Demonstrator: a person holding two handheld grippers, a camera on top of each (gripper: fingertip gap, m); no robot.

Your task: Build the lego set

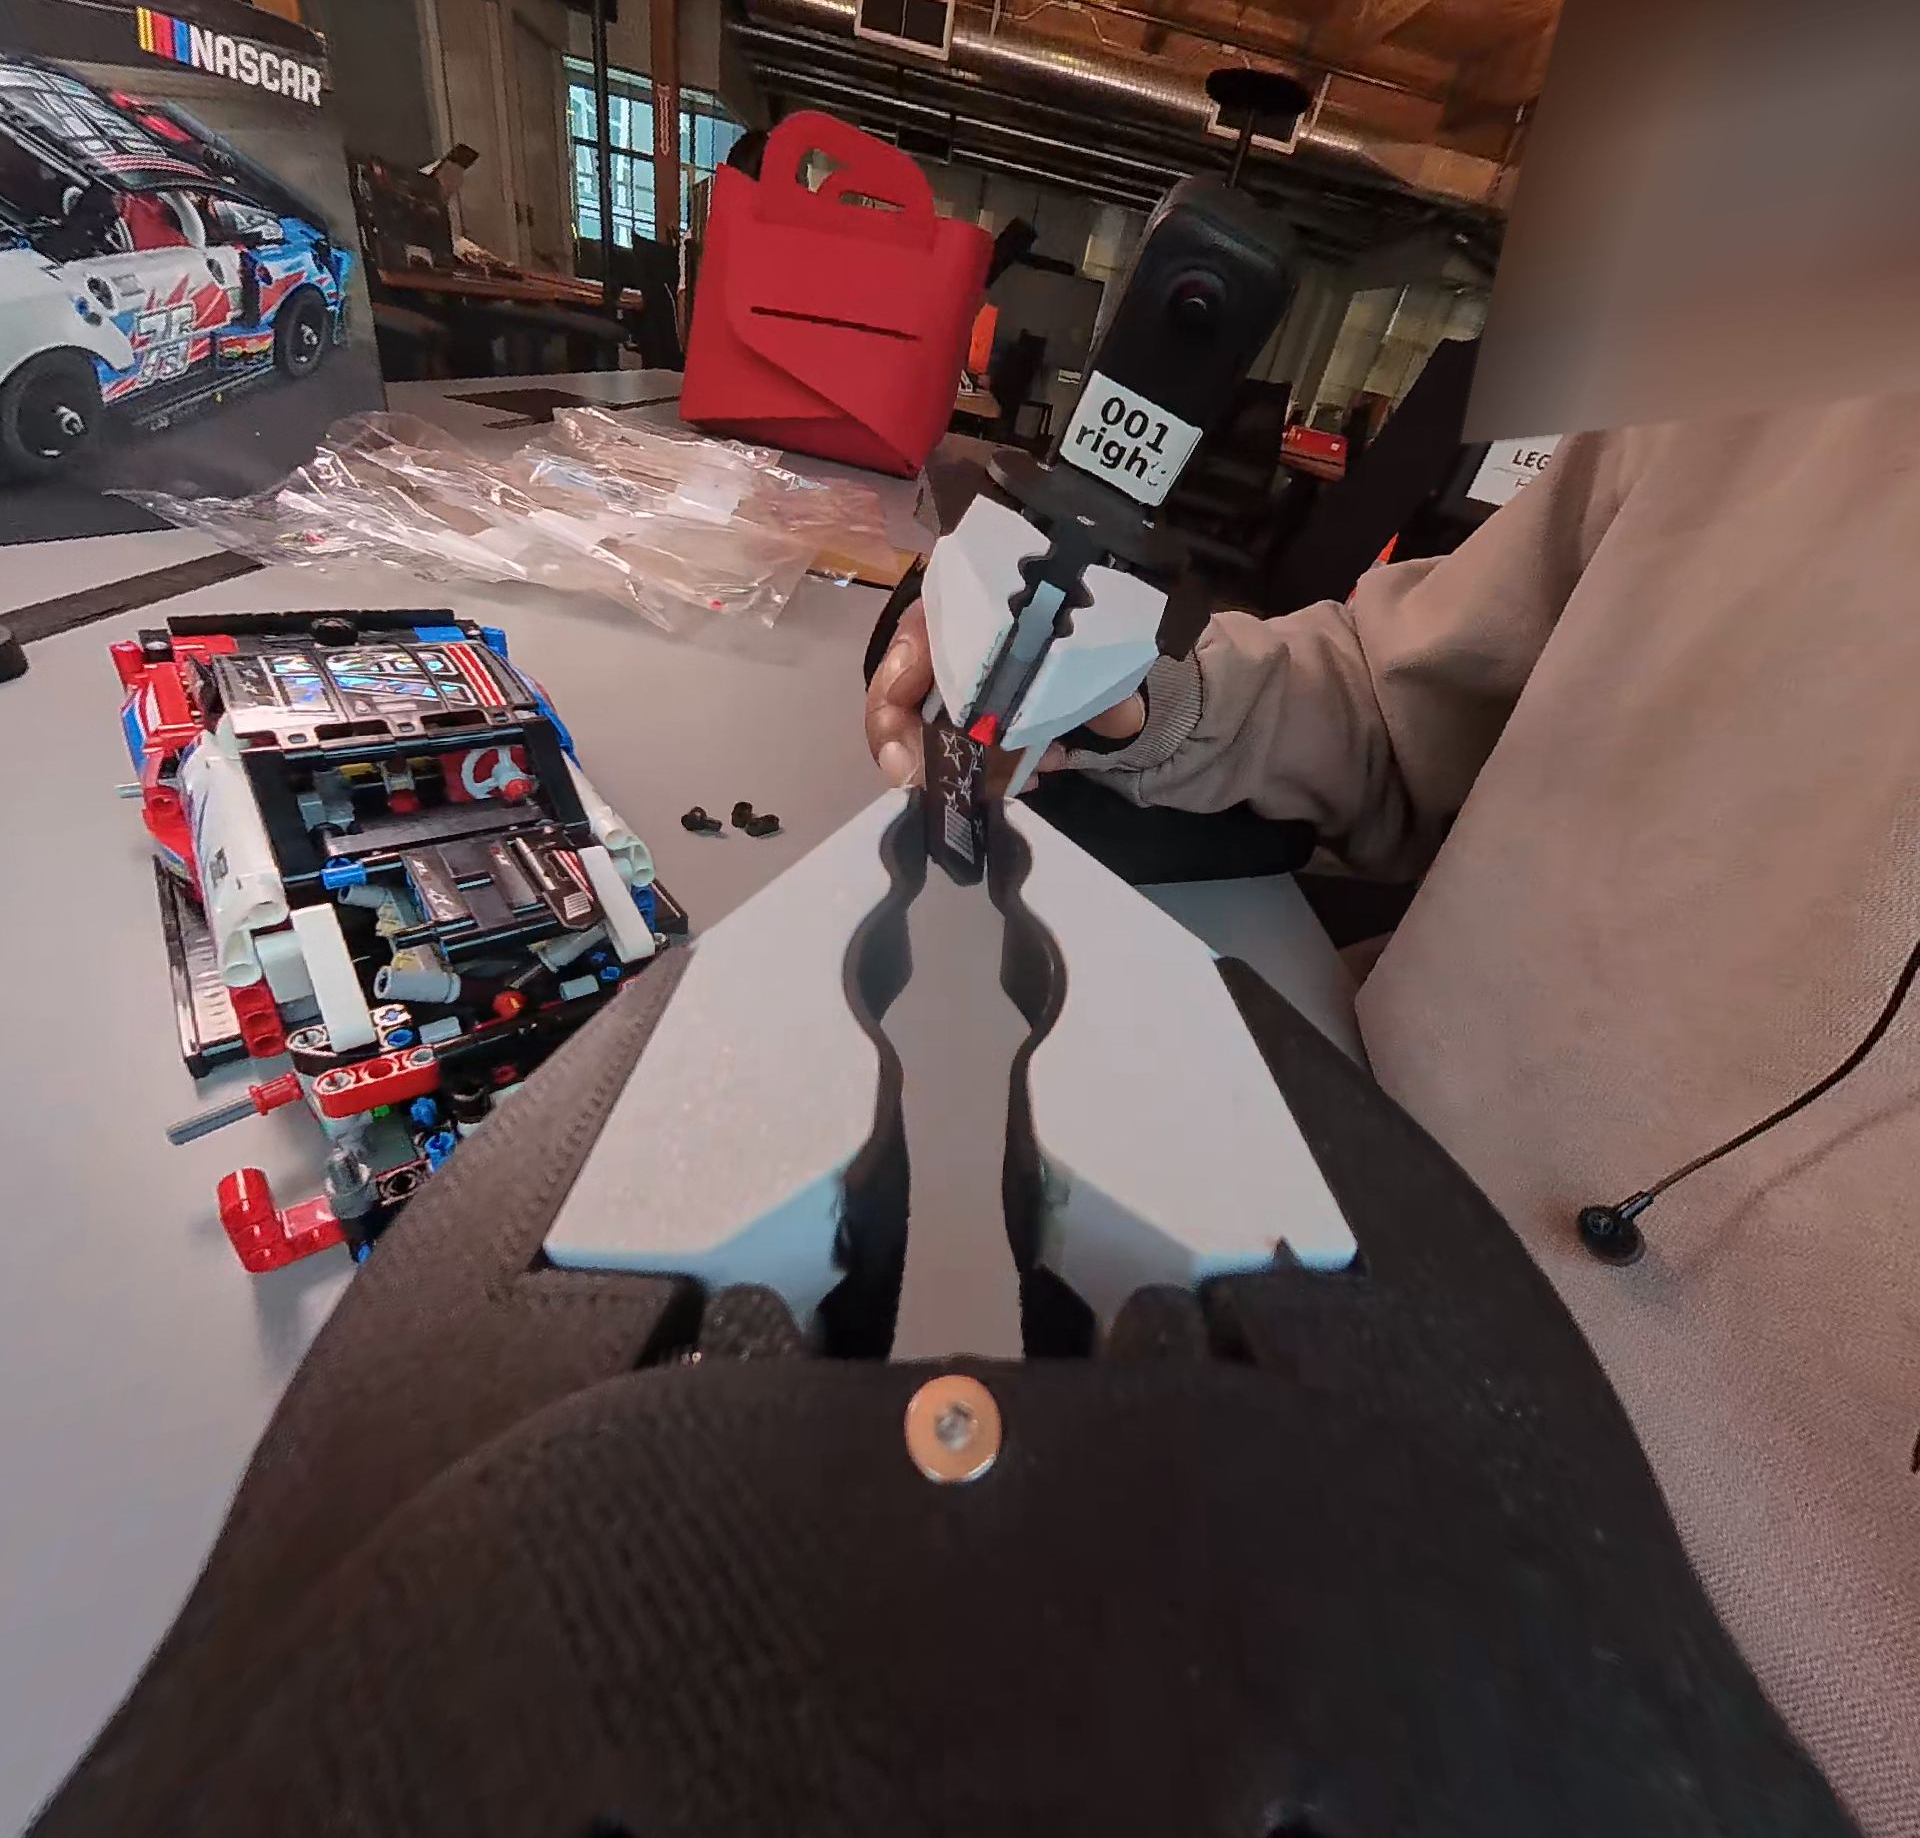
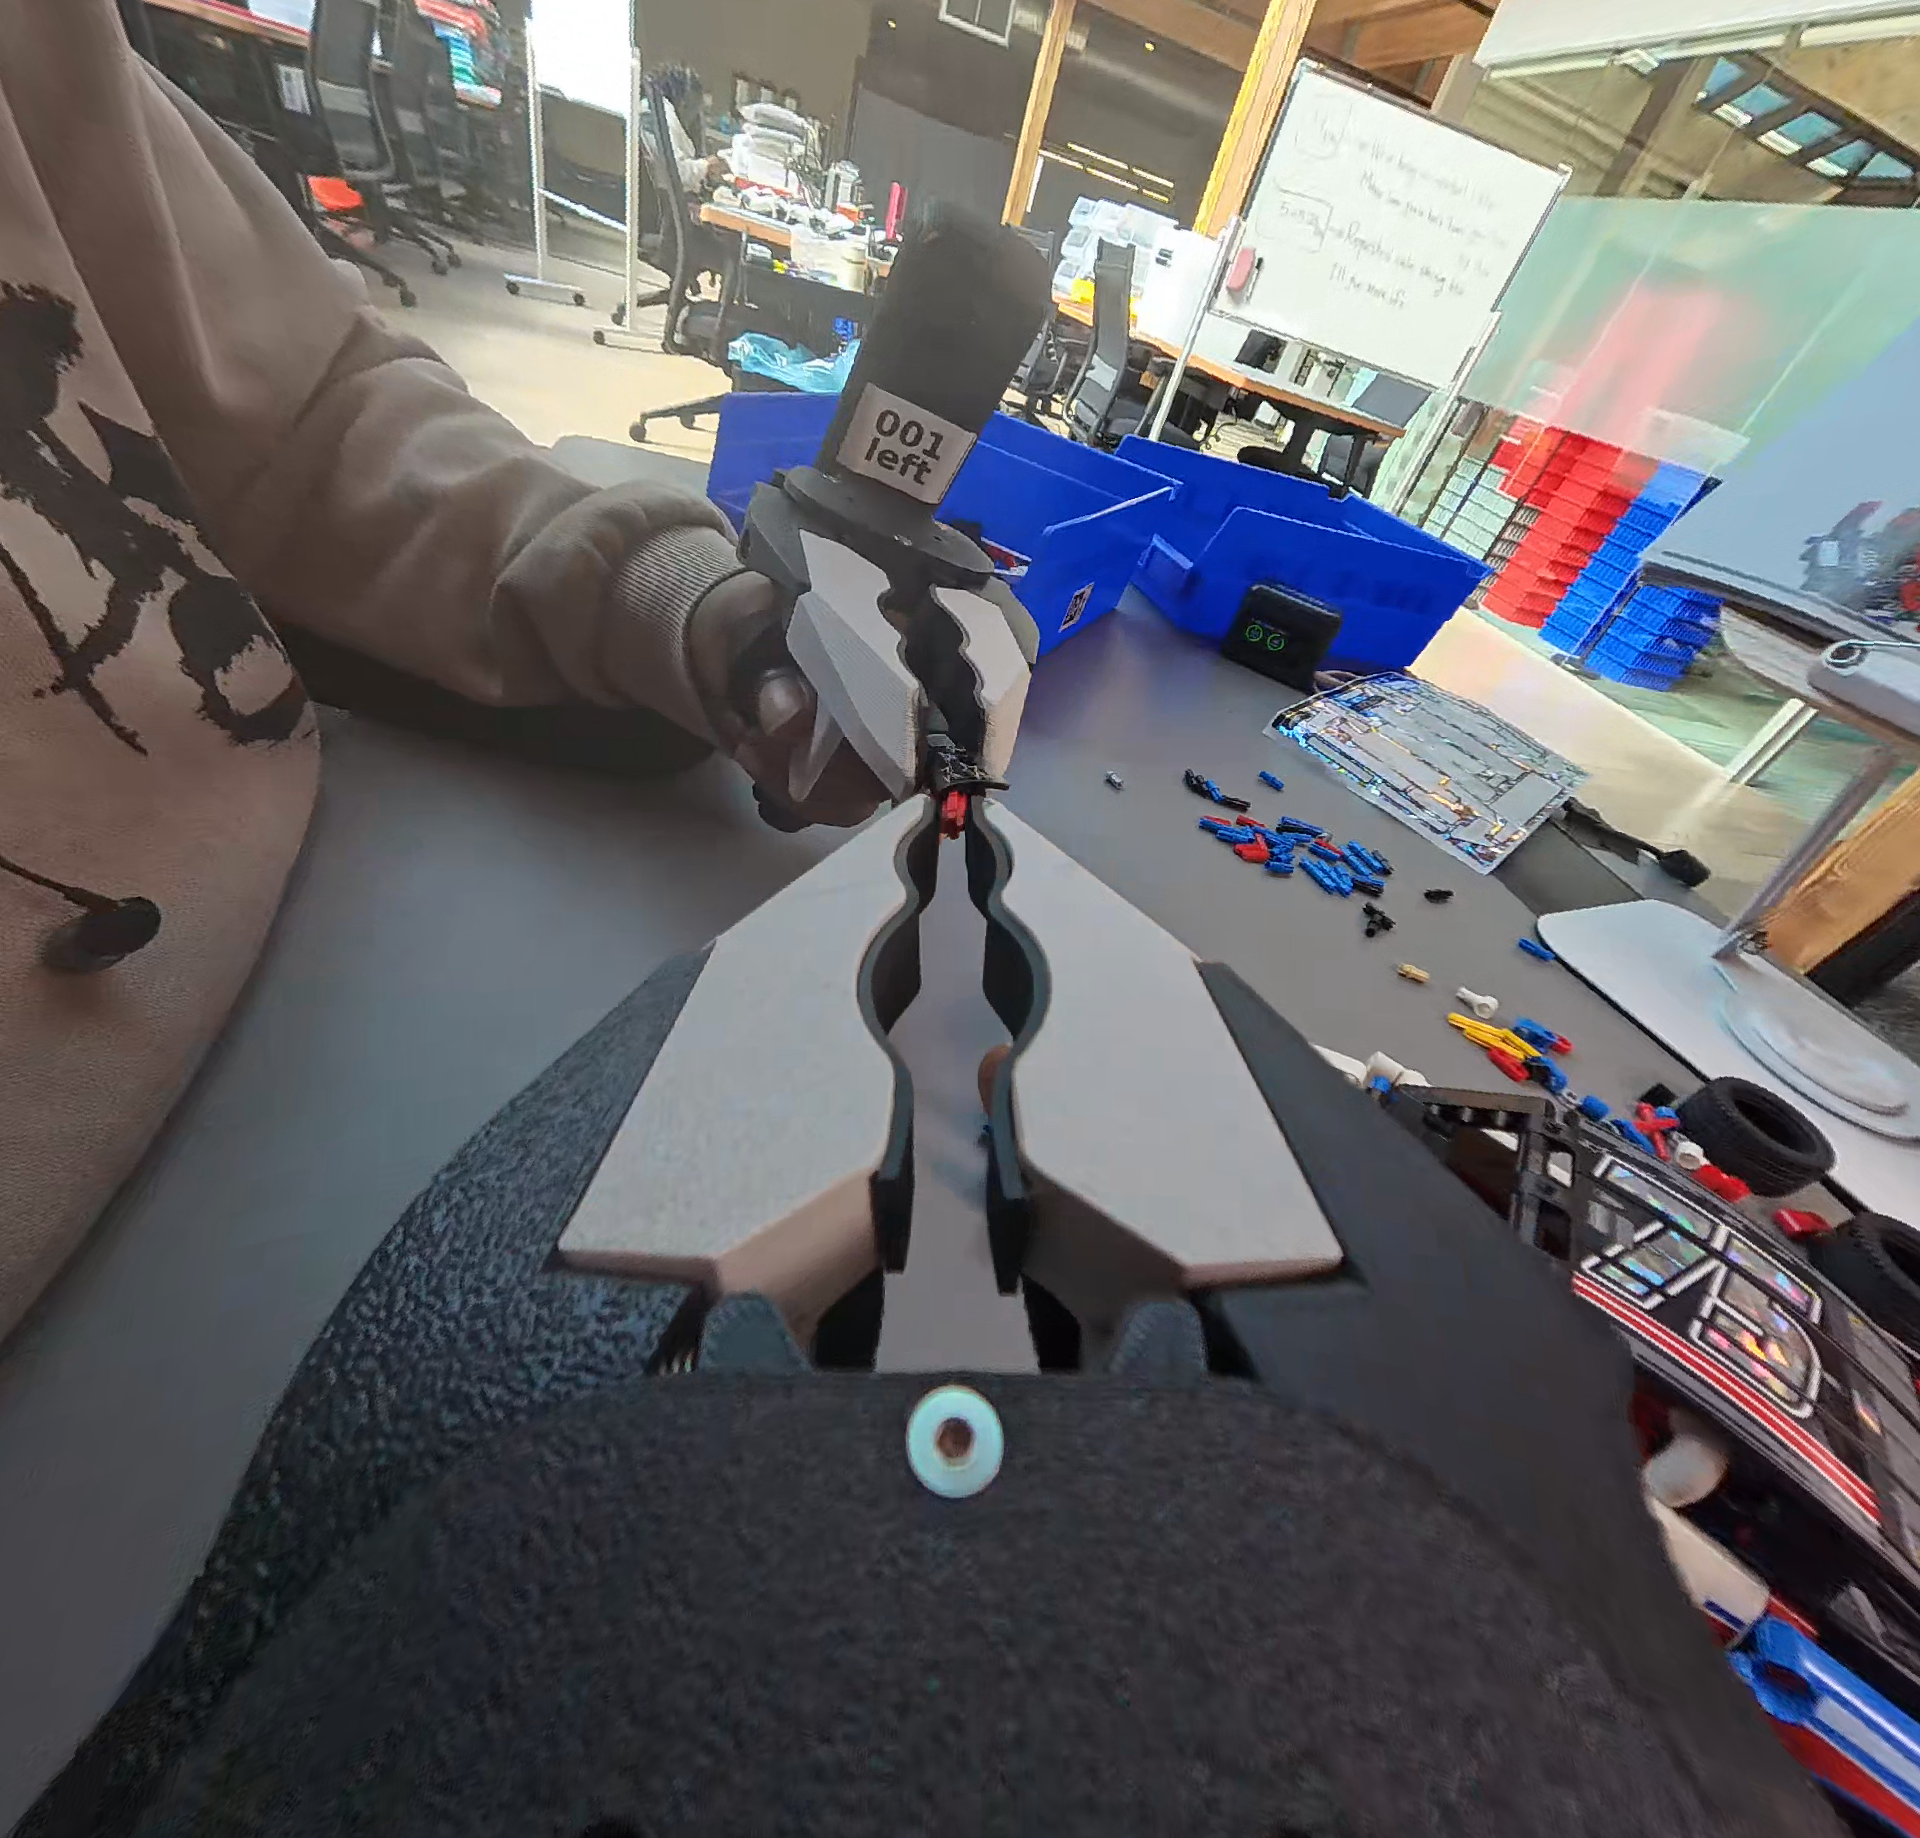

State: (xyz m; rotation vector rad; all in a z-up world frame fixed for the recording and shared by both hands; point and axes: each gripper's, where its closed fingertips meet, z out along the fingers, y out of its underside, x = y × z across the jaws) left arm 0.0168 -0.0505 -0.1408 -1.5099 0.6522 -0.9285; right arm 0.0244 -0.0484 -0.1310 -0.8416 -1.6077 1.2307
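Pinching a small black stickered panel [image 1: 958, 812] are the left gripper [image 1: 956, 843] and right gripper [image 2: 954, 820], fingers nearly closed, a red pin being pressed in. Beyond, the largely built car [image 1: 384, 874] is lying on the counter [image 1: 94, 1269]; loose pins [image 2: 1299, 853] and tyres [image 2: 1754, 1134] are still waiting.

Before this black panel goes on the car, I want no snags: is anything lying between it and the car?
Nothing visible does. The black panel is held between the left tongs and right tongs, above the table. Only three small black pins lie on the table toward the car, low and easily cleared.
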